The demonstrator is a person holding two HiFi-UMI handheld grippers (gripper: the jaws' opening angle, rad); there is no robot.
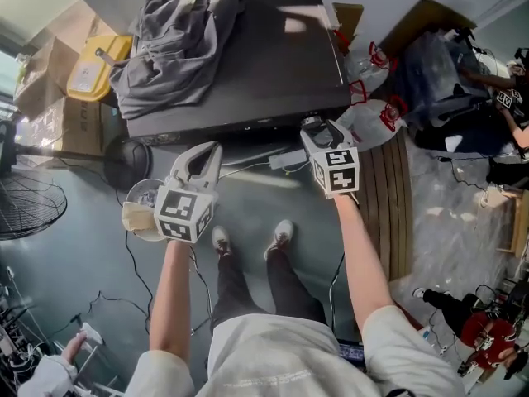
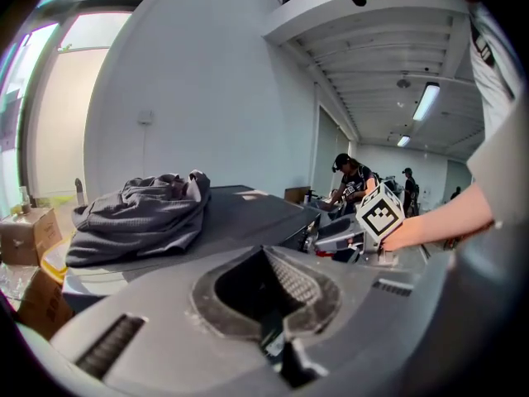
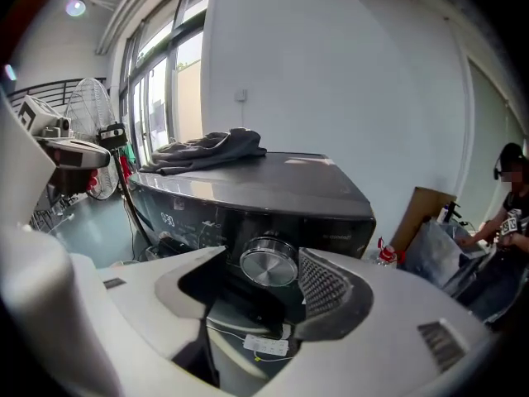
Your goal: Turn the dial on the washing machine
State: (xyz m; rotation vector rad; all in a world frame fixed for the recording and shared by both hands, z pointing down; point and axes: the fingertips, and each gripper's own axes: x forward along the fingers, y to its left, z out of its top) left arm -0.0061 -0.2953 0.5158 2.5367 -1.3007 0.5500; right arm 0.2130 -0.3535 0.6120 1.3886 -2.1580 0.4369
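Two tongs are raised in front of the washing machine (image 1: 248,73). My left tongs (image 1: 204,157) stand spread with nothing between them, off to the left of the control panel and idle. My right tongs (image 1: 318,129) are also spread. The dial (image 3: 269,263) sits just ahead of them, between their two tips, and no pad touches it. I judge that the grip on the dial is not yet made, so the turning itself is not done. The next move calls for the right tongs to close squarely on the dial's rim and then roll about its axis without slipping. Beyond the left tongs, grey clothes (image 1: 173,40) lie on the machine's dark top. Further left, a fan (image 1: 25,209) stands on the grey floor (image 1: 273,197). To the right of the right tongs are wooden slats (image 1: 388,205) and plastic bags (image 1: 372,118).
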